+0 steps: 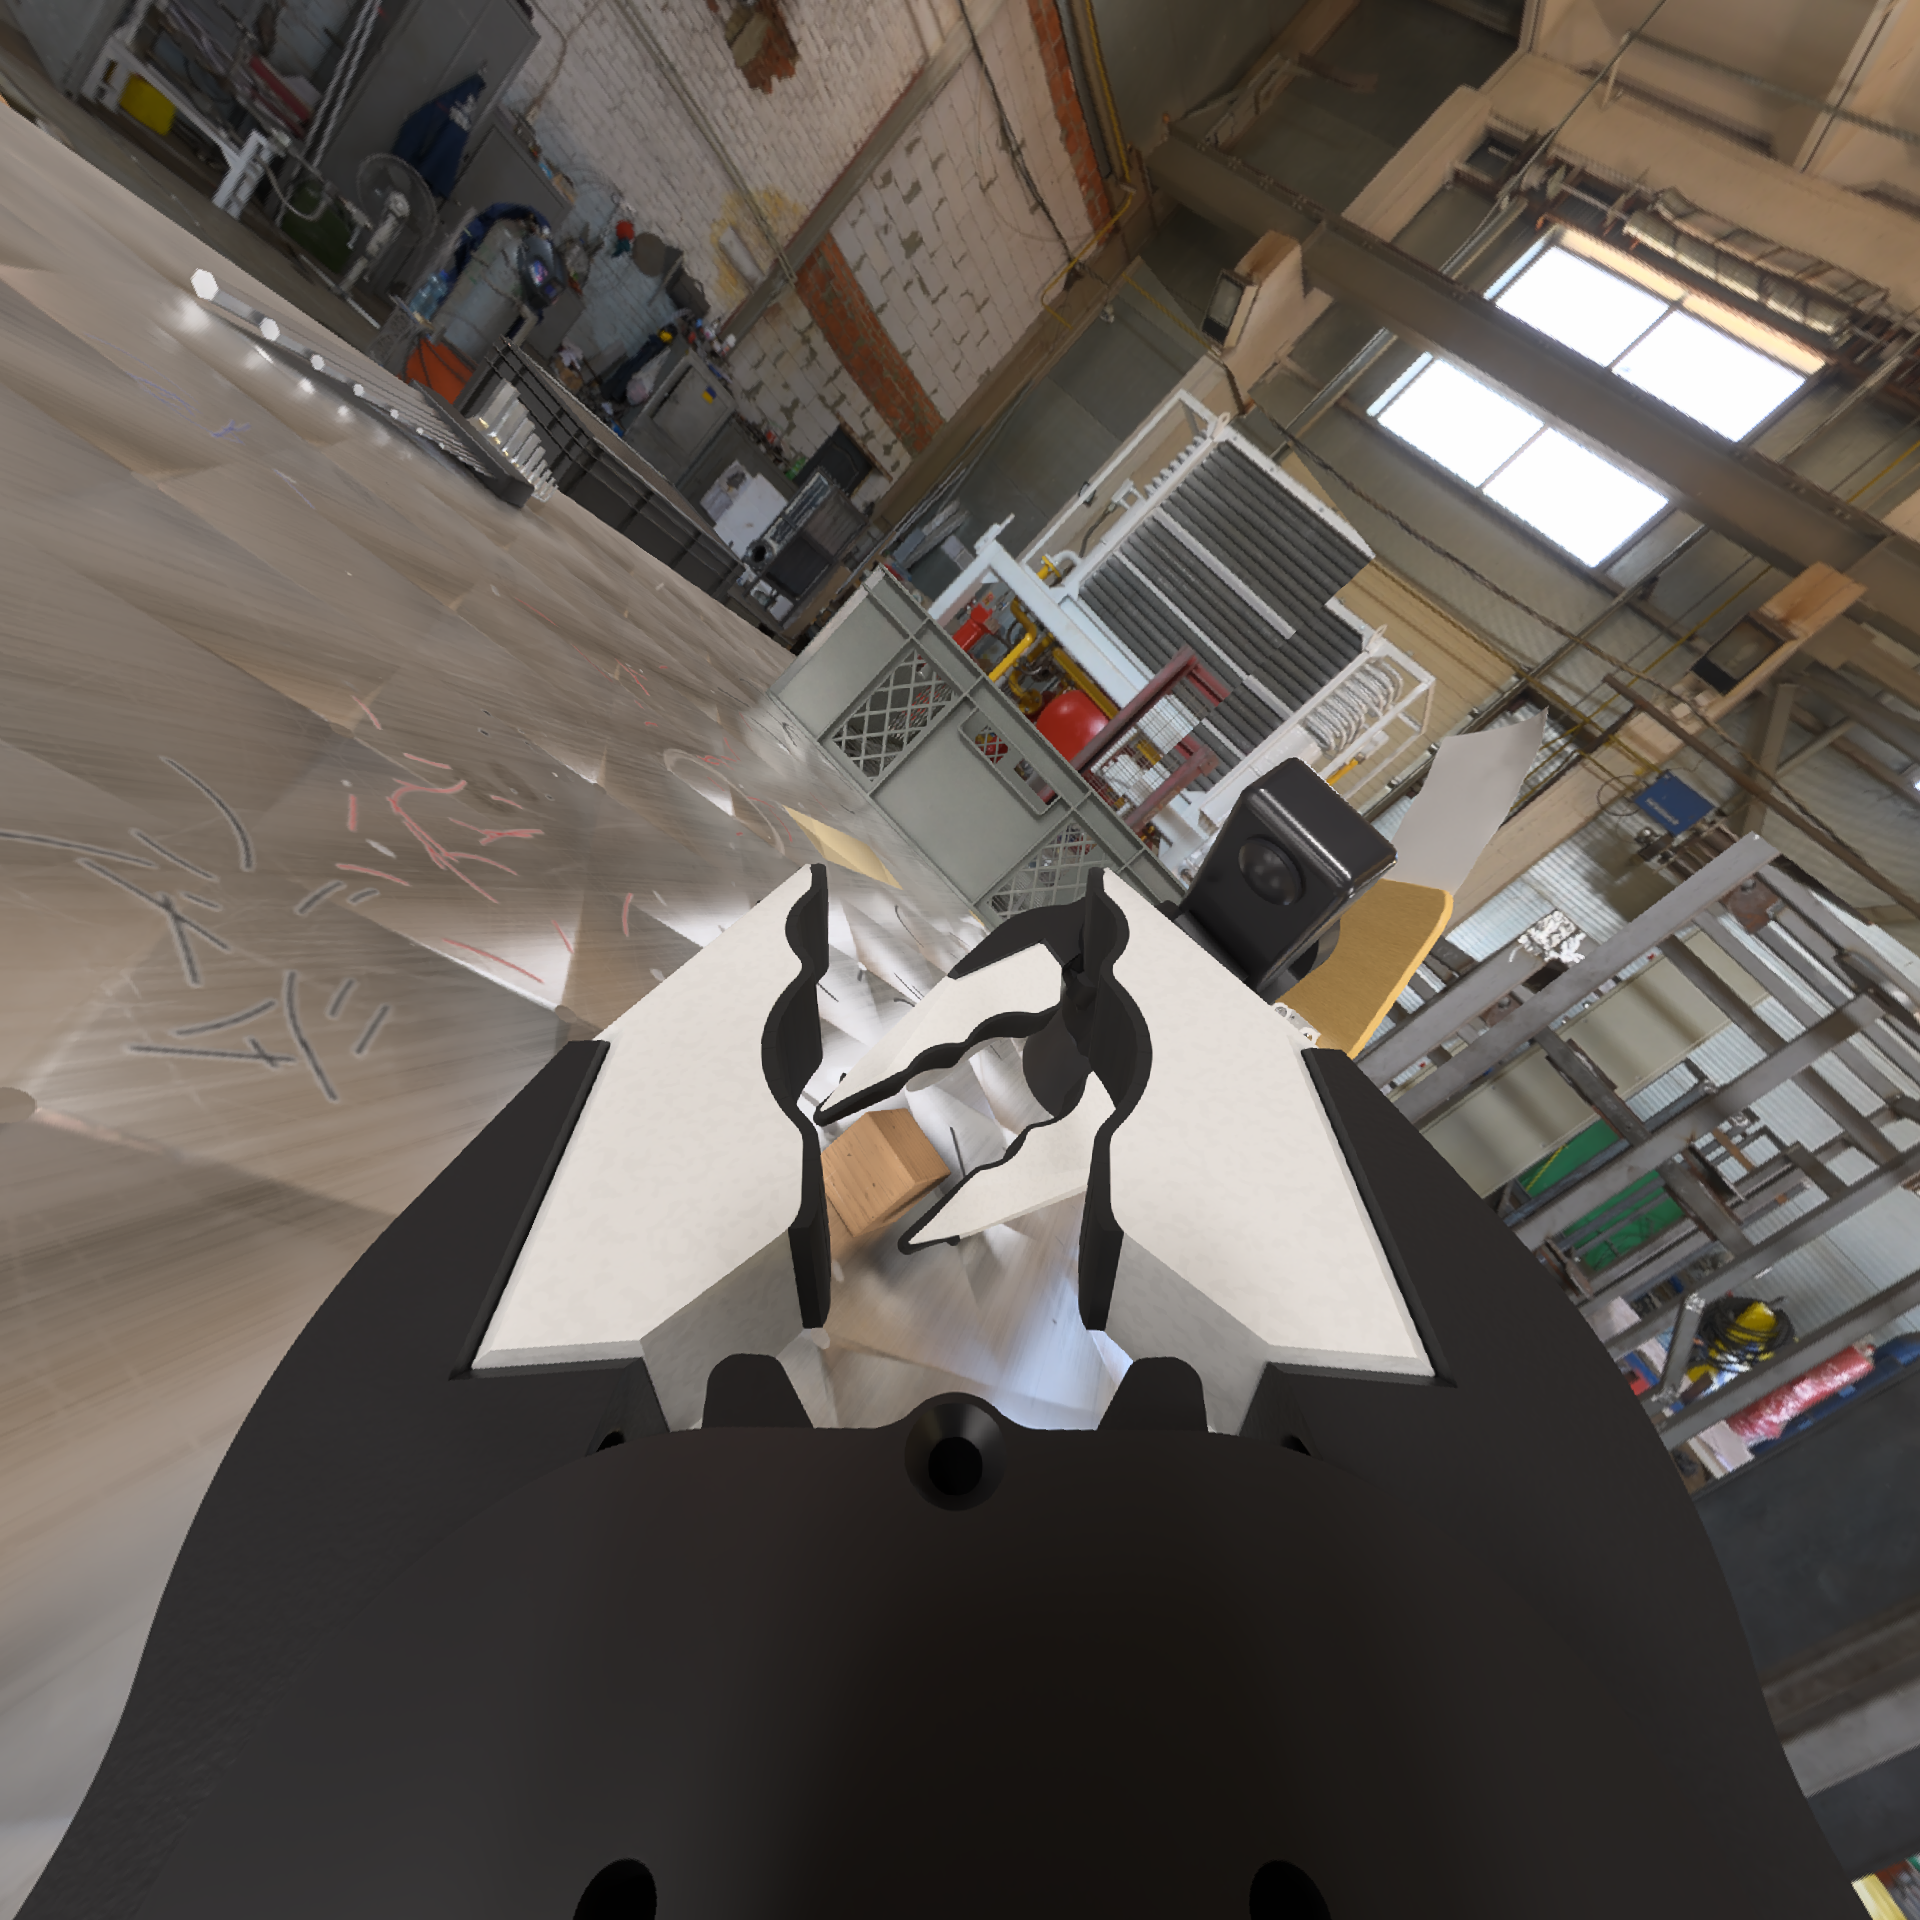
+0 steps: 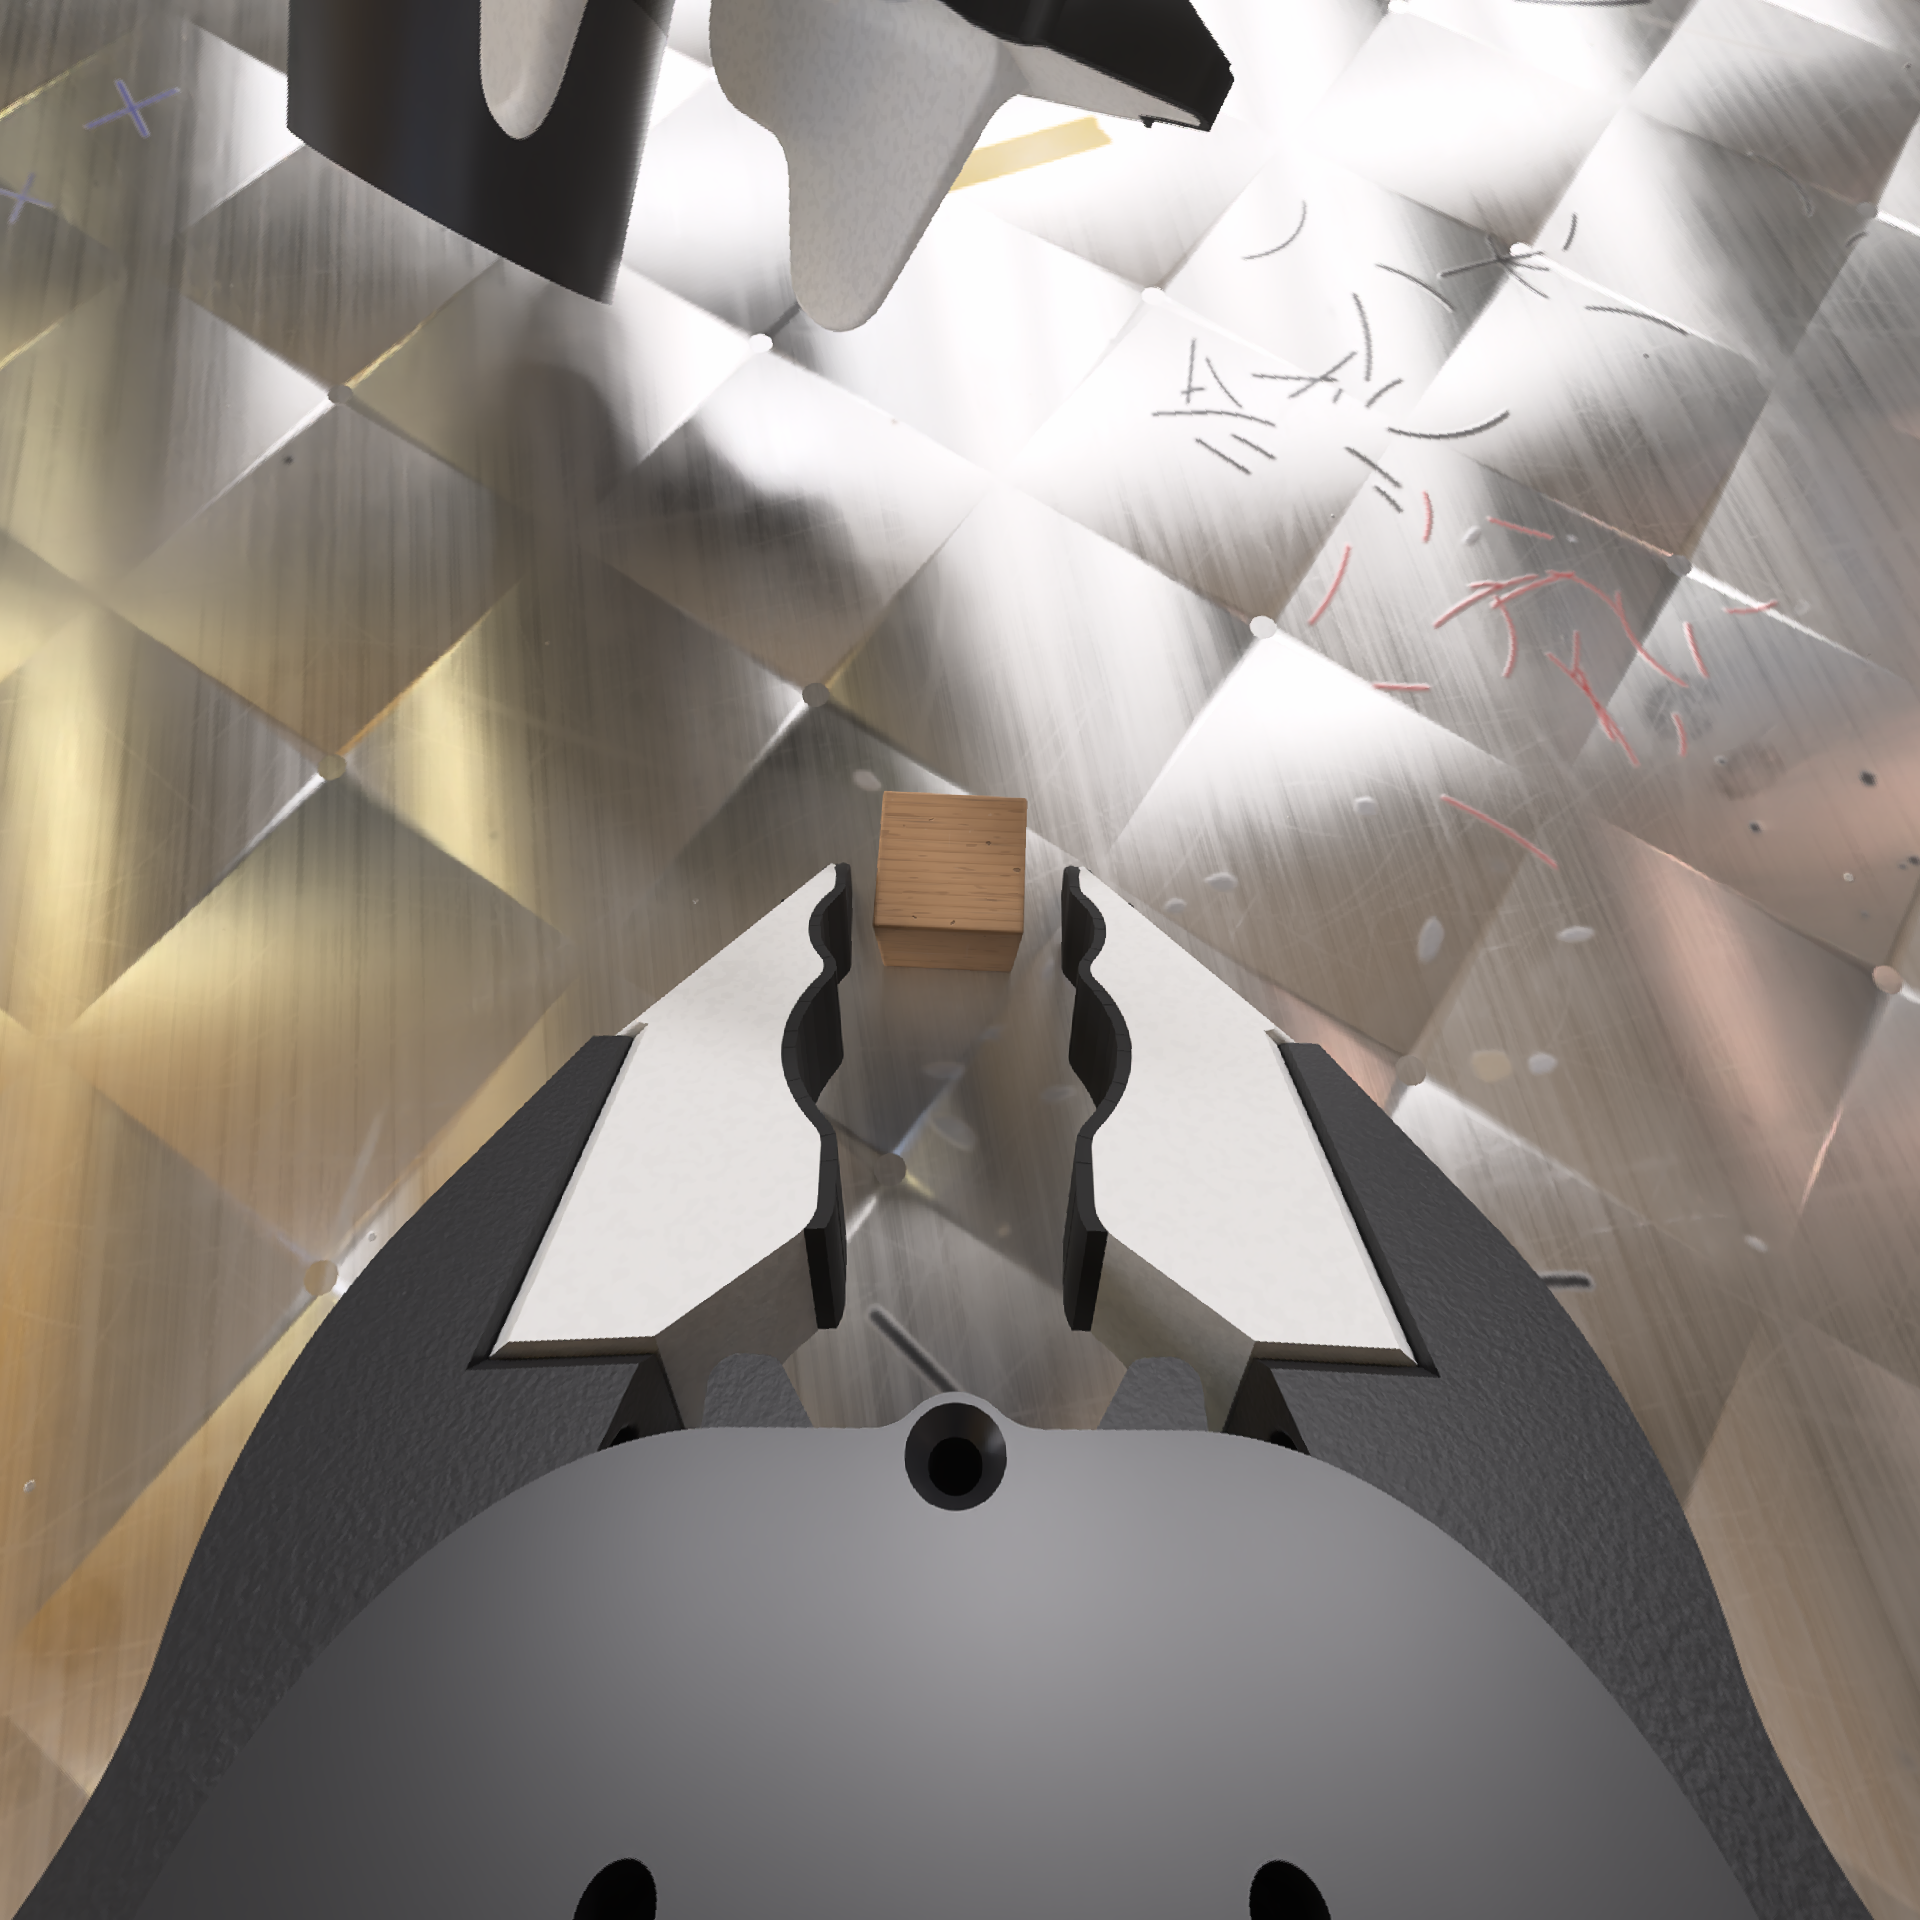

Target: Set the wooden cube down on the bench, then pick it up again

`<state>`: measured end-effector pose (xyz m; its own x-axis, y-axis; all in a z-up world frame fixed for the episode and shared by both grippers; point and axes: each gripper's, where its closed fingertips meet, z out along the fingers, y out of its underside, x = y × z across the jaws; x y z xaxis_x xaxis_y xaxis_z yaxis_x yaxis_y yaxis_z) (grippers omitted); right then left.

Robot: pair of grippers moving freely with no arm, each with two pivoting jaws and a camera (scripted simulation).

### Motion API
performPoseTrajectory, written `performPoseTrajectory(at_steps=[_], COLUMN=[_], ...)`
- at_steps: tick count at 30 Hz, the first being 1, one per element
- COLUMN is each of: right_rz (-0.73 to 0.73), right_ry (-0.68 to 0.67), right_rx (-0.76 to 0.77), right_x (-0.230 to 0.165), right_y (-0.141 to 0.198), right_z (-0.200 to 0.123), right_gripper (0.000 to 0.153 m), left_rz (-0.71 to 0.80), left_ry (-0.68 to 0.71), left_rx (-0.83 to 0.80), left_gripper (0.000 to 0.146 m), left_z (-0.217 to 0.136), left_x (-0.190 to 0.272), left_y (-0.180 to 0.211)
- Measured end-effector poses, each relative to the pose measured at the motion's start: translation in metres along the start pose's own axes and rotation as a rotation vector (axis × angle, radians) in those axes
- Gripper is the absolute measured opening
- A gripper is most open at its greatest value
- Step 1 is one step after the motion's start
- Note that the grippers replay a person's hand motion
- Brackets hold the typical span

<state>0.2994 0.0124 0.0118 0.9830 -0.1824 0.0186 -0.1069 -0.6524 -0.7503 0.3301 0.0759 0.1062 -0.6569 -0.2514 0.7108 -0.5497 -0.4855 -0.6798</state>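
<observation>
The wooden cube (image 2: 948,883) rests on the brushed metal bench (image 2: 520,727). My right gripper (image 2: 953,876) is open, with one fingertip on each side of the cube and a gap between each pad and the wood. My left gripper (image 1: 956,894) is open and empty, held above the bench. Through its gap I see the cube (image 1: 878,1169) between the right gripper's fingers (image 1: 997,1049). In the right wrist view the left gripper's white finger (image 2: 842,208) hangs at the top edge, well beyond the cube.
Black scribbles (image 2: 1351,416) and red scribbles (image 2: 1538,644) mark the bench to the right of the cube. A grey crate (image 1: 914,769) stands at the bench's far side. Workshop racks and machines lie beyond the bench edge.
</observation>
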Motion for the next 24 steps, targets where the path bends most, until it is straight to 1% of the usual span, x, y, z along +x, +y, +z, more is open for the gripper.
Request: performPoseTrajectory(at_steps=[24], right_rz=[-0.003], right_ry=[-0.002], right_rx=[0.0], right_x=[-0.0003], right_y=[-0.0004], right_z=[-0.0002], right_gripper=[0.04], left_rz=[-0.009], left_ry=[0.001], left_rx=[-0.005], left_gripper=[0.05], left_z=[0.001], left_x=[-0.0007], left_y=[0.0011])
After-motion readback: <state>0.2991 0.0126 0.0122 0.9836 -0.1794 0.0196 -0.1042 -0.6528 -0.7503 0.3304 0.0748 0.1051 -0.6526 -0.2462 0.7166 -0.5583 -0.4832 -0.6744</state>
